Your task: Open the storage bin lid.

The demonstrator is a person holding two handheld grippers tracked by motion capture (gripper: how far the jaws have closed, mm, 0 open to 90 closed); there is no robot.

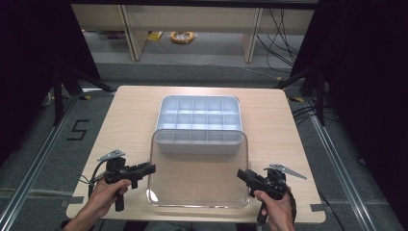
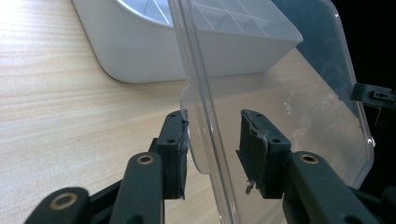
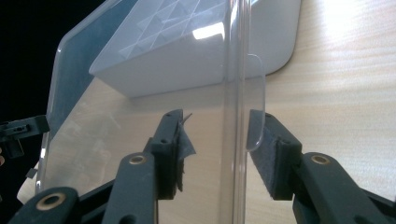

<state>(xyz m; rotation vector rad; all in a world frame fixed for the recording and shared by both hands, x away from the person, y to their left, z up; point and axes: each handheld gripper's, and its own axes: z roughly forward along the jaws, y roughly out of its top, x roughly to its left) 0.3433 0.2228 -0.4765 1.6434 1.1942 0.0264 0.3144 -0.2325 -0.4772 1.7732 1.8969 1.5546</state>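
The clear lid (image 1: 198, 171) lies on the bench (image 1: 130, 110), its far edge resting on the white divided tray (image 1: 199, 119), so the tray is not yet covered. The left tool (image 1: 147, 169) and right tool (image 1: 244, 176) each straddle a side edge of the lid, jaws apart and not clamped. Gripping, lifting and seating the lid are probably what is left.

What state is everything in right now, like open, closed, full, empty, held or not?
White divided tray: uncovered, its compartments empty.
Clear lid: off the tray, far edge propped on the tray's near rim, not clamped.
Left tool: open, jaws either side of the lid's left edge tab.
Right tool: open, jaws either side of the lid's right edge tab.
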